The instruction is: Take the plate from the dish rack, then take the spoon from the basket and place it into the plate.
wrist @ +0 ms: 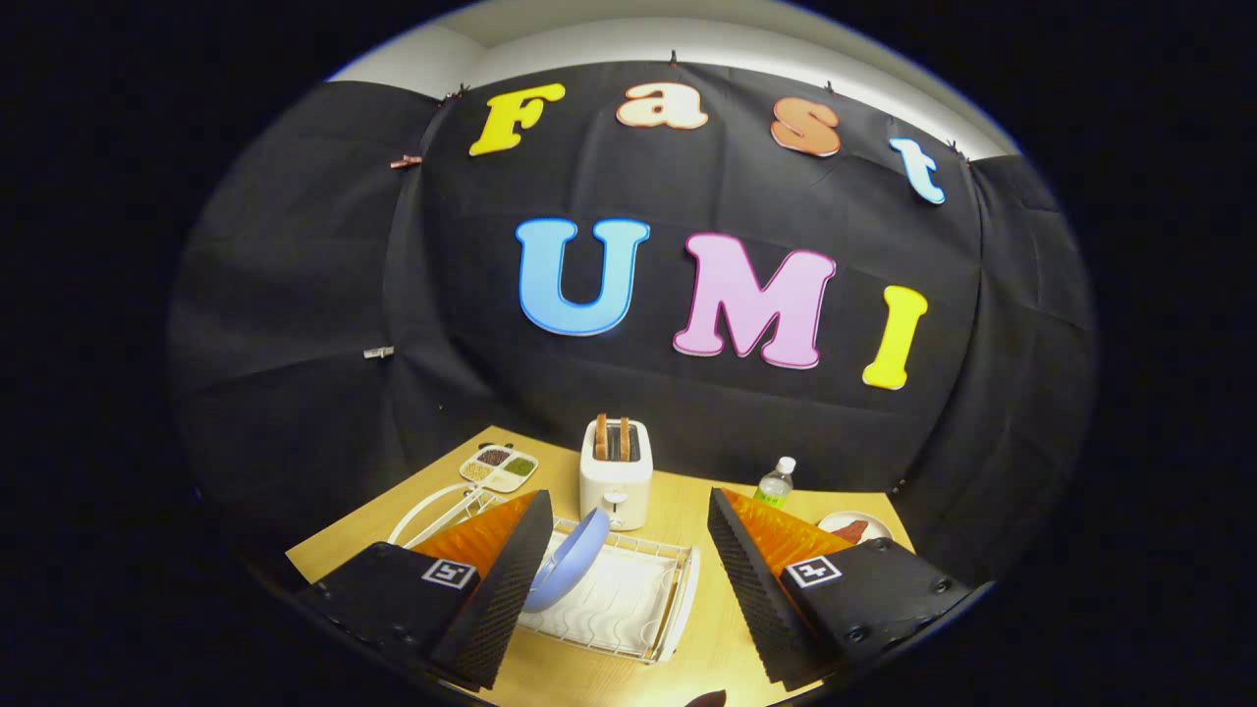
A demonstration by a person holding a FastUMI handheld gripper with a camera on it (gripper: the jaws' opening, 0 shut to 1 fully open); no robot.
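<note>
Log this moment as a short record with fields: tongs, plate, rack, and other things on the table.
tongs: tongs open, fingers wide apart, holding nothing
plate: blue plate standing on edge, tilted, in the dish rack, beside the left finger
rack: white wire dish rack on the wooden table, between and just ahead of the fingers
beyond rack: white toaster with two slices up
far left: divided snack tray
far right: water bottle, small dish
task stage: plate not yet gripped

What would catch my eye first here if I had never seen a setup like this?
Probably the blue plate standing on edge in the white dish rack, just ahead of the open gripper with its two black-and-orange jaws. Beyond the rack, a white toaster holding two slices stands on the wooden table.
</note>
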